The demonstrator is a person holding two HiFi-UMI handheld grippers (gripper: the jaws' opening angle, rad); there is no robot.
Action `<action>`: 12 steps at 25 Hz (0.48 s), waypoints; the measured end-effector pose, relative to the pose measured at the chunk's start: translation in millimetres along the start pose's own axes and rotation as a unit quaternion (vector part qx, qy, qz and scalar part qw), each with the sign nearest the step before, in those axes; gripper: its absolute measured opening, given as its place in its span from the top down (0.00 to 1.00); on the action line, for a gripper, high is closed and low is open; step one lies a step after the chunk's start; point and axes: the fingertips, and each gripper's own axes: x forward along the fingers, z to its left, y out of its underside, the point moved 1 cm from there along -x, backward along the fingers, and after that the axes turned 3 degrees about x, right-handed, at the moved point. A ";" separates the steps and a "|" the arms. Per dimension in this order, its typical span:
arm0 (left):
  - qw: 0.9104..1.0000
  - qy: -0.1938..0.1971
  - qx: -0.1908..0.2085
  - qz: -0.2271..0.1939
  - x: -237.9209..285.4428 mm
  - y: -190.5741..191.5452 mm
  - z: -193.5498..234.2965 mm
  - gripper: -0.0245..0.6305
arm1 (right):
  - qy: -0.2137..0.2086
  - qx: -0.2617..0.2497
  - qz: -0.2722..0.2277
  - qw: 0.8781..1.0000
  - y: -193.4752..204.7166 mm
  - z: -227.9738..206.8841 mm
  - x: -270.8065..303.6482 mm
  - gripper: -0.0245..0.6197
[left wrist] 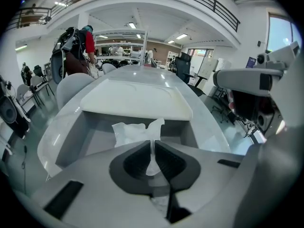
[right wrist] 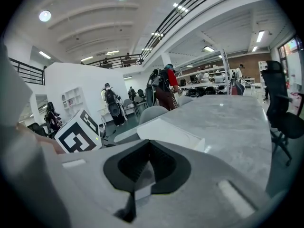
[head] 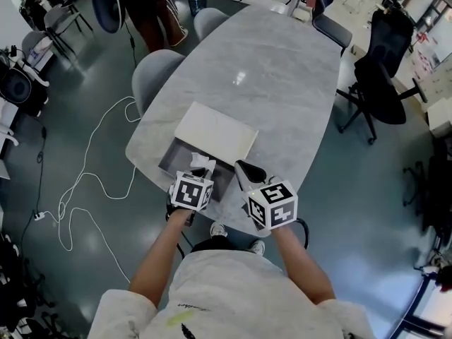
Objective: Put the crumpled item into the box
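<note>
The crumpled white tissue is pinched between the tips of the left claw, which is clenched on a thin fold of it; the rest of the tissue fans out just ahead of the tips, and a strip of it runs back between the jaws. It hangs over the open inside of the grey box, which lies directly ahead of and below the left claw; whether the tissue touches the box floor cannot be told. Beyond the box, on its side away from the claw, the white lid lies flat on the bench, touching the box's far edge. The right claw is clenched with nothing between its jaws, and sits just to the right of the left claw, close to the box's near right corner and over the bench's near edge. To the left of both claws, grey chairs stand at the bench side and a white cable loops over the floor. Well off to the right stands a black office chair.
</note>
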 end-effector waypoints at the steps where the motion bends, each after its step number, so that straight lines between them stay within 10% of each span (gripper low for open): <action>1: 1.000 0.001 0.000 0.001 0.9 0.8 -0.6 0.92 | 0.001 0.001 0.000 1.000 0.6 -0.9 -0.4 0.95; 12: 0.999 0.005 -0.018 -0.042 -13.4 -10.1 -10.7 0.92 | -0.007 -0.006 -0.005 1.000 -1.8 -2.0 -13.3 0.95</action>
